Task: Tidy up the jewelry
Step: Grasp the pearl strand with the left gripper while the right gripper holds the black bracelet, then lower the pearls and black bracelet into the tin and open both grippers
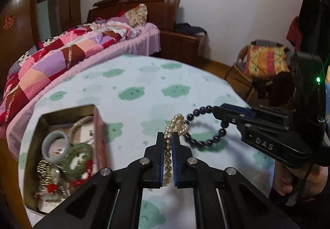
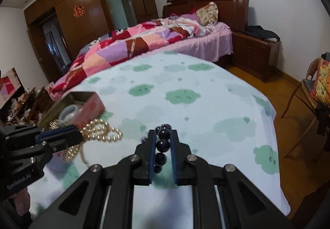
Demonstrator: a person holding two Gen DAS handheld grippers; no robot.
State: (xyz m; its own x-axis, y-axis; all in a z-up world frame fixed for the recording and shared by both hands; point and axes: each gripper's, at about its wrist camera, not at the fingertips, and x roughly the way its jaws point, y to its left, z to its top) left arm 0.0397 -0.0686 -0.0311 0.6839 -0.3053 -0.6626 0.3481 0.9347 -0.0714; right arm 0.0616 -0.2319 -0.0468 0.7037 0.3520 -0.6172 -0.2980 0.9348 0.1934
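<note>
My left gripper (image 1: 168, 136) has its jaws clamped on the pearl necklace (image 1: 175, 126), strand running down between them, the rest bunched just past the tips above the tabletop (image 1: 134, 76). My right gripper (image 2: 163, 136) has its jaws clamped on the dark bead bracelet (image 2: 162, 144), loop hanging off the tips. Both pieces close together, touching or not I can't tell. Open tin box (image 1: 33, 142) on the left holds bangles, a green pendant and other bits

The right gripper (image 2: 163, 136) has its jaws clamped on a dark bead bracelet (image 2: 162, 144) above the table (image 2: 206, 105).
</note>
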